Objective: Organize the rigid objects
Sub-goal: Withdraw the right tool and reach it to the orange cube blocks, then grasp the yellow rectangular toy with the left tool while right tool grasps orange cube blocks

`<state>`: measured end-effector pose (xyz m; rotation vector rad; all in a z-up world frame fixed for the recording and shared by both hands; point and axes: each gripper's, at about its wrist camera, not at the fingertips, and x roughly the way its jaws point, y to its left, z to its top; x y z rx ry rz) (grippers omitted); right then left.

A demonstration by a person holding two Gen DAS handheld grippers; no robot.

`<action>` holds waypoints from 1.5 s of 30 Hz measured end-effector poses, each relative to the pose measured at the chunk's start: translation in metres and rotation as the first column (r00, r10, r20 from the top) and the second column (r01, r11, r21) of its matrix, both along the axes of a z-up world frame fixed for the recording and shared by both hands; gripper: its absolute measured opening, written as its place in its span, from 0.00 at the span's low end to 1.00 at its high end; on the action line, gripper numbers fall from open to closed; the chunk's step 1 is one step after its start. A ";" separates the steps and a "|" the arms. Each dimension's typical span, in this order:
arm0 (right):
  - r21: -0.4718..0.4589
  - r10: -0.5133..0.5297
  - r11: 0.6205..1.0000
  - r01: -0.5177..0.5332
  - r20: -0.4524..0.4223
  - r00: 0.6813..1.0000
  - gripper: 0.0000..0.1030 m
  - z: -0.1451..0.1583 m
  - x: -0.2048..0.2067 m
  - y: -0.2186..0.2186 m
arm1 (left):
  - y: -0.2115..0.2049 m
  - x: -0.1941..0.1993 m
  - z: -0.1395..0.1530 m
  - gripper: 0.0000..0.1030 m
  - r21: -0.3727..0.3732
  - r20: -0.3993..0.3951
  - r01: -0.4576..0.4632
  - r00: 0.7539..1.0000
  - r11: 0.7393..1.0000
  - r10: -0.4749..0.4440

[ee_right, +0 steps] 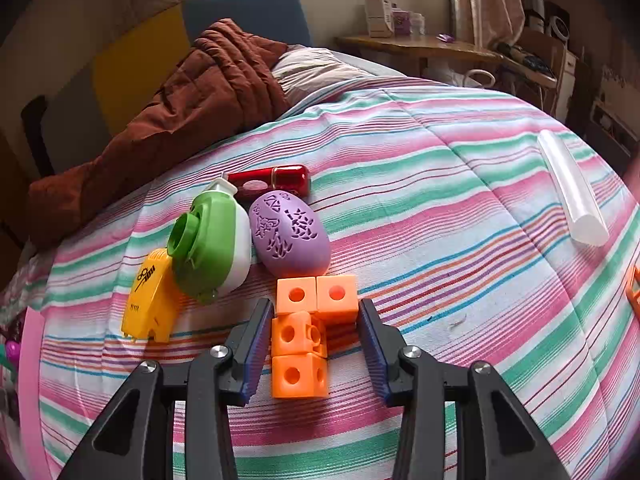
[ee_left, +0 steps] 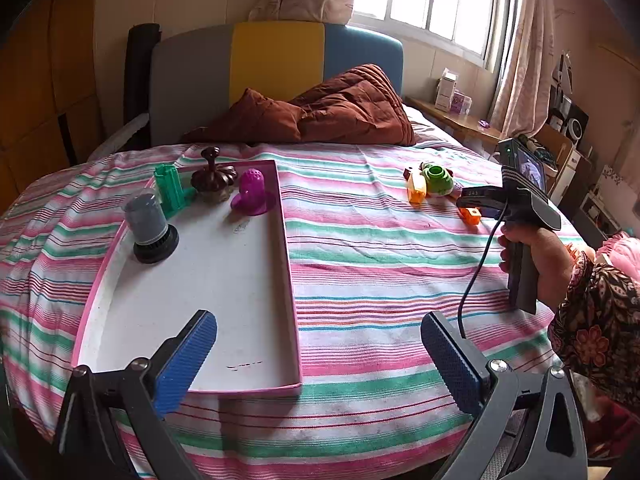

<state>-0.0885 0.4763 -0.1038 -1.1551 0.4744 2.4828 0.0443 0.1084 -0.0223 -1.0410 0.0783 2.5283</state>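
On the striped bedspread lies a shallow pink-rimmed tray with a grey capped cylinder, a green block, a brown ornament and a magenta piece standing at its far end. The left gripper hangs over the tray's near corner, fingers wide apart and empty. Off to the right, the right gripper straddles the orange cube piece, its pads not pressing on it. Just beyond sit a purple egg, a green-and-white toy, a yellow piece and a red tube
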 end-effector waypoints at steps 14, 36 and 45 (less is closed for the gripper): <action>-0.009 0.120 0.993 -0.121 -0.040 0.992 0.41 0.001 0.049 -0.005 | 0.071 -0.034 0.017 1.00 -0.025 -0.004 0.094 0.996 0.995 -0.094; 0.011 0.109 0.994 -0.109 -0.093 0.990 0.41 -0.003 0.054 -0.007 | 0.250 -0.198 -0.049 0.83 -0.207 0.058 0.170 0.985 0.964 -0.161; 0.007 0.106 0.994 -0.105 -0.107 0.989 0.42 -0.005 0.054 -0.006 | 0.257 -0.216 -0.070 0.33 -0.133 0.102 0.207 0.976 0.969 -0.194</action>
